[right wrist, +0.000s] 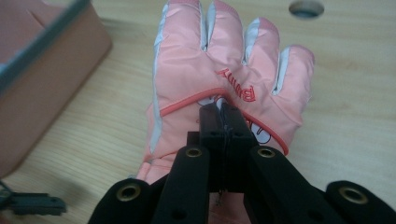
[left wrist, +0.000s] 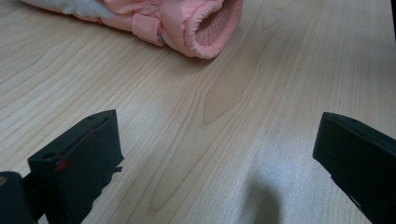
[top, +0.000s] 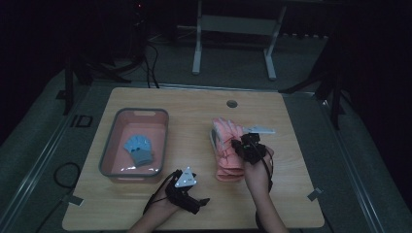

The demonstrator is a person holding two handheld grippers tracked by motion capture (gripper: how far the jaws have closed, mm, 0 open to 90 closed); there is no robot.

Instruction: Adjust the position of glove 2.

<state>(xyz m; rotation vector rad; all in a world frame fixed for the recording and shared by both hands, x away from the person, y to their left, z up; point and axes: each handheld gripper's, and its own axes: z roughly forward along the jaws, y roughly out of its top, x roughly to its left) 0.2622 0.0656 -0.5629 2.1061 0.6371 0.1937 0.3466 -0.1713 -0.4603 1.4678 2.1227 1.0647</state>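
Two tools work at one worktop point(top: 204, 107). Nearest the person, the left tool point(top: 192, 194) sits low over bare wood by the near edge, jaws spread wide and empty; in the left gripper view they frame clear worktop, with the cuff of the pink glove point(left wrist: 205, 28) lying open-ended beyond them. This reads as a parked position, clear of the other hand. Farther in, the right tool point(right wrist: 222, 116) is over the pink glove point(top: 228, 150), which lies flat at centre-right of the worktop, fingers pointing away from the person. In the right gripper view its jaws are brought together on the back of the glove near the red lettering; they appear to pinch a fold of fabric, though the bite itself is hidden. A pinch at mid-back would probably let the glove hang evenly when lifted. To the left stands the bin point(top: 111, 141), holding a blue glove point(top: 138, 148); its floor has spare room around that glove. Bare wood separates bin and pink glove, giving an open path. A round hole point(top: 231, 104) lies near the far edge, beyond the glove's fingers.
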